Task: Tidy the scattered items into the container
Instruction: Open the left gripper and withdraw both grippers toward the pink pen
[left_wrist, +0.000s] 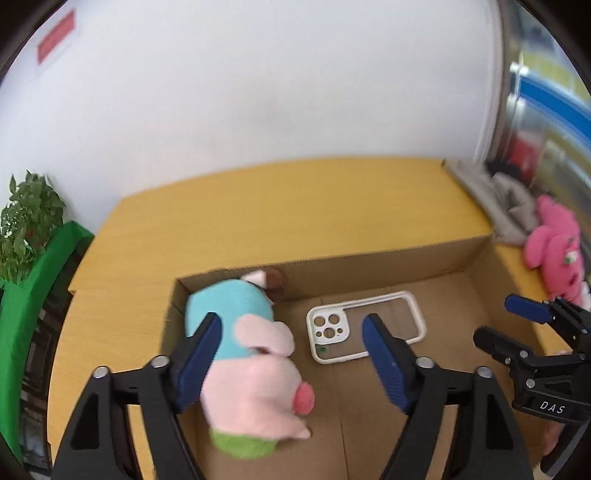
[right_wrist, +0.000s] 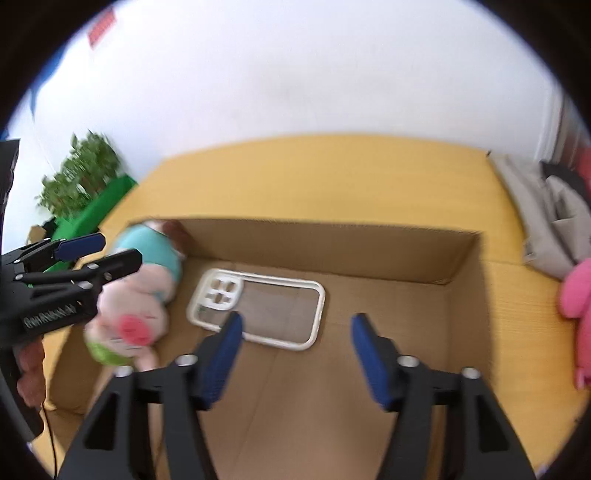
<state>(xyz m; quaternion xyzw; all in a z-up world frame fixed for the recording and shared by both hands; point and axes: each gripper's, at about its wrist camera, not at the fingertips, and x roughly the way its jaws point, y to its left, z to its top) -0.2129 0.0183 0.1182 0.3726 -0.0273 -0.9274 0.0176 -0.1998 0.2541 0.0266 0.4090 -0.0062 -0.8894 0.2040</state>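
Cardboard box is our landmark: plush pig lies inside at its left wall, white phone case flat beside it. Left gripper spread wide, holding nothing; right gripper likewise agape, empty. Pink plush waits outside the box's right wall.

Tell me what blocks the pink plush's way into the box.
Nothing visible does. The pink plush lies on the table just outside the box's right wall; the box floor beside the phone case is bare.
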